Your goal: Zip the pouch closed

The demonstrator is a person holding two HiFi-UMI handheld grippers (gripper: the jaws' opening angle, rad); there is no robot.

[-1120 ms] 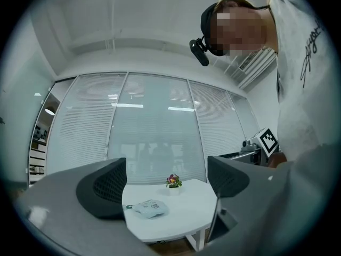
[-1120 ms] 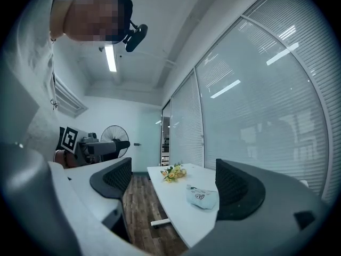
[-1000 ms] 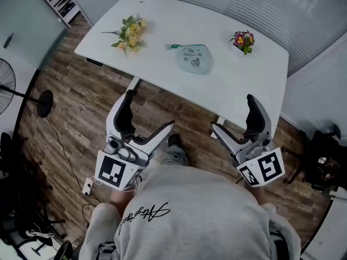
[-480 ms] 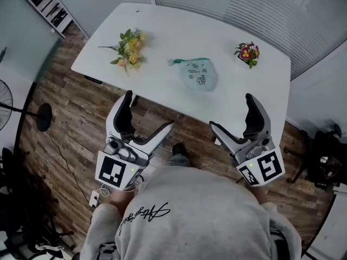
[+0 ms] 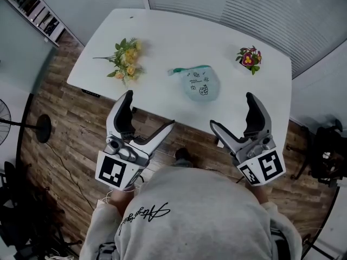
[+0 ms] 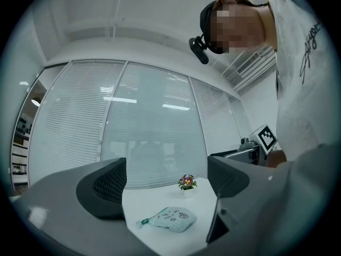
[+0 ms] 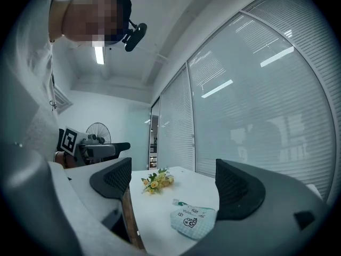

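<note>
A pale green checked pouch (image 5: pixel 201 83) with a small cartoon print lies flat on the white table (image 5: pixel 162 42); its zip tab points left. It also shows in the left gripper view as the pouch (image 6: pixel 169 218) and in the right gripper view as the pouch (image 7: pixel 194 221). My left gripper (image 5: pixel 148 111) is open, held in the air short of the table's near edge, well apart from the pouch. My right gripper (image 5: pixel 234 112) is open too, at the same height on the right. Neither holds anything.
A bunch of yellow flowers (image 5: pixel 124 62) lies on the table's left part. A small pot of pink and yellow flowers (image 5: pixel 248 57) stands at the right. Wooden floor (image 5: pixel 65 134) lies below; a fan base (image 5: pixel 42 128) stands at the left. Blinds cover the far glass wall.
The table and pouch have shifted nearer and lower in the head view as the person stepped towards them. Both grippers keep the same open pose in front of the body.
</note>
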